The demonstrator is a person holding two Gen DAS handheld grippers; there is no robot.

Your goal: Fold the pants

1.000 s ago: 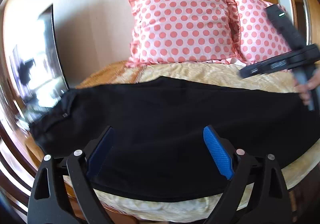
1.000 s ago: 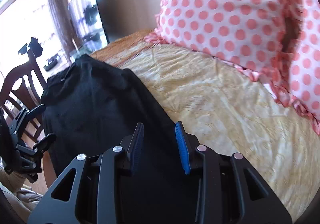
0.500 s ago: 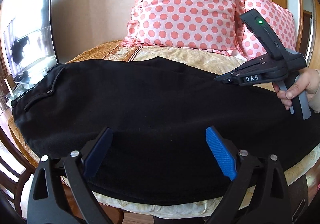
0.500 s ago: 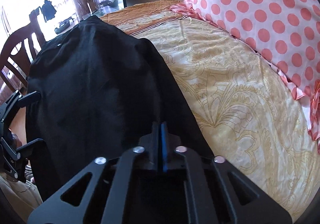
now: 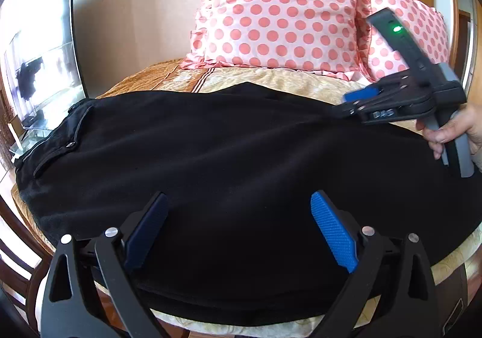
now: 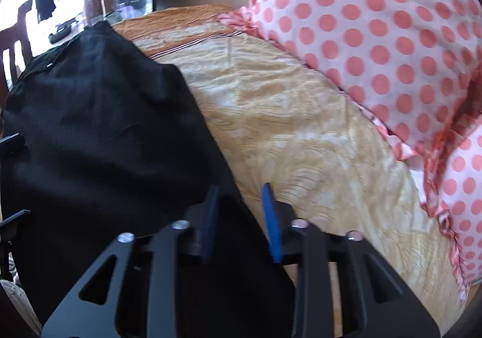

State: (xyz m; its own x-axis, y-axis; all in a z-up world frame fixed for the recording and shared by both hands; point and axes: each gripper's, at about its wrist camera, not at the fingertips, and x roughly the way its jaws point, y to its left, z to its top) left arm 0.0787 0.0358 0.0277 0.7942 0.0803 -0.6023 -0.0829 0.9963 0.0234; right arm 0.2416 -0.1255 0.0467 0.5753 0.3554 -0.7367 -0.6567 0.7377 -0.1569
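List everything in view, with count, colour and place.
pants: one, black, spread across the bed
bedspread: one, yellow-gold patterned, under the pants
pillows: two, pink with red dots, upright at the wall
screen: one, dark-framed, left of the bed
chair: one, dark wood, beyond the pants
left gripper: black, blue pads, open over the pants
right gripper: black, blue pads, just opened, at the pants' edge
hand: holds the right gripper

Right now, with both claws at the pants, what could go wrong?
1. The right claw has just been opening at the far edge of the black cloth pants; no fabric looks pinched, so a lift may come up empty.
2. The left claw is open too, so the pants lie unheld.
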